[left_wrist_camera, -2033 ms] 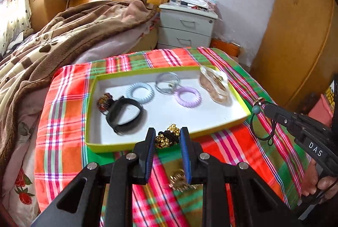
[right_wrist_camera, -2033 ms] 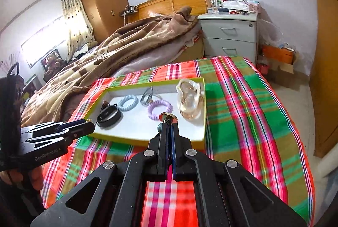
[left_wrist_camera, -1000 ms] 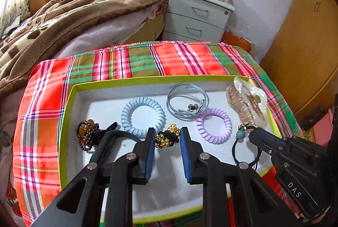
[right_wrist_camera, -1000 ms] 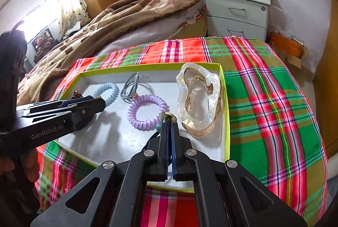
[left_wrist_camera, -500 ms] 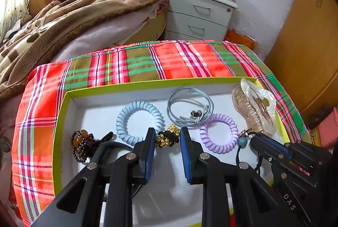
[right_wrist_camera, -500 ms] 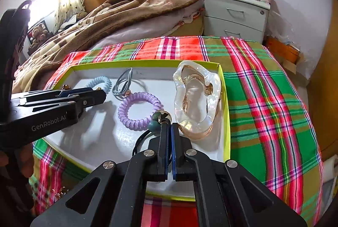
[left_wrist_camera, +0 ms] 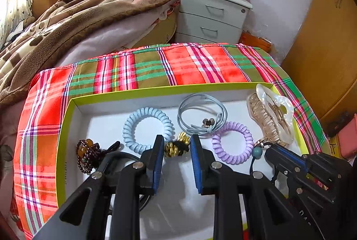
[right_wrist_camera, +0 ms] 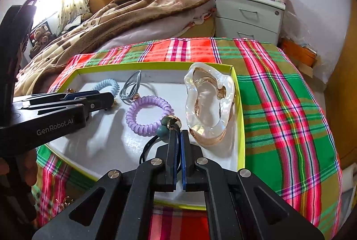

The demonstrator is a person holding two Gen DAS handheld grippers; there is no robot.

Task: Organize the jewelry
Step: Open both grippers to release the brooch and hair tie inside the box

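Note:
A white tray with a yellow-green rim (left_wrist_camera: 156, 89) lies on a plaid cloth. My left gripper (left_wrist_camera: 177, 147) hangs over its middle, shut on a black hair tie with gold beads (left_wrist_camera: 176, 147). My right gripper (right_wrist_camera: 177, 135) is over the tray's right part, shut on a black cord tie with a teal bead (right_wrist_camera: 161, 131). In the tray lie a light blue spiral tie (left_wrist_camera: 148, 128), a grey cord tie (left_wrist_camera: 202, 116), a purple spiral tie (left_wrist_camera: 232, 143), a clear hair claw (left_wrist_camera: 271, 115) and a dark bead bracelet (left_wrist_camera: 86, 155). A black band is mostly hidden behind my left fingers.
The plaid cloth (right_wrist_camera: 279, 106) covers the table around the tray. A small gold piece (right_wrist_camera: 67, 201) lies on the cloth before the tray's near left corner. A bed with a brown blanket (left_wrist_camera: 78, 23) and a grey nightstand (left_wrist_camera: 212, 17) stand behind, a wooden wardrobe (left_wrist_camera: 323, 50) at the right.
Both grippers have come forward from in front of the tray to over its inside, each still carrying its hair tie. In the last half second they barely moved.

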